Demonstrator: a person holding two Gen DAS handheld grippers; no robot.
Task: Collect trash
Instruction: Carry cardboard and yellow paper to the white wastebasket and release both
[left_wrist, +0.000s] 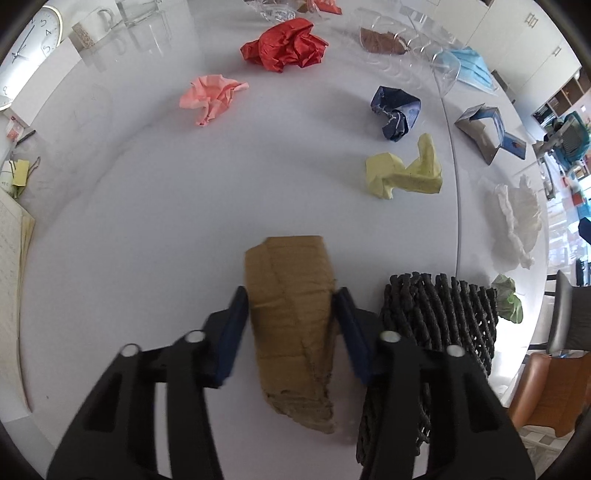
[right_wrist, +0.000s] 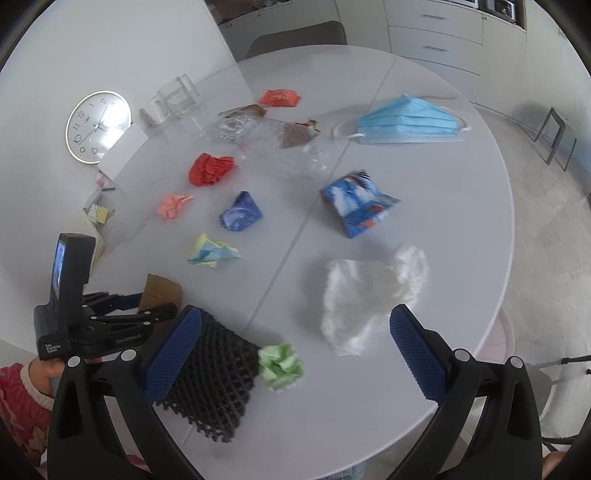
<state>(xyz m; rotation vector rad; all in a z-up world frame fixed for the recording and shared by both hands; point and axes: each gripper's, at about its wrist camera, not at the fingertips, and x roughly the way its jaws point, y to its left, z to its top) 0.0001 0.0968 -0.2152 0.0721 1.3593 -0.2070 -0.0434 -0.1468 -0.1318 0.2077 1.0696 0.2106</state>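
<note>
A brown cardboard piece (left_wrist: 291, 317) lies on the white round table (left_wrist: 147, 229) between the fingers of my left gripper (left_wrist: 291, 302), whose jaws stand at both its sides, touching or nearly so. In the right wrist view the left gripper (right_wrist: 147, 306) and the cardboard (right_wrist: 162, 290) show at the left. My right gripper (right_wrist: 295, 332) is wide open and empty above the table's near edge, over a green paper ball (right_wrist: 280, 365), with a white tissue (right_wrist: 365, 299) just ahead. A black mesh basket (right_wrist: 210, 373) stands by its left finger.
Scattered trash: red paper (left_wrist: 284, 44), pink paper (left_wrist: 210, 96), dark blue paper (left_wrist: 397, 112), yellow paper (left_wrist: 402, 171), blue packet (right_wrist: 354, 201), blue face mask (right_wrist: 406, 120), clear plastic wrap (right_wrist: 266, 136). A clock (right_wrist: 98, 125) and glass jars (right_wrist: 177, 96) stand at the back left.
</note>
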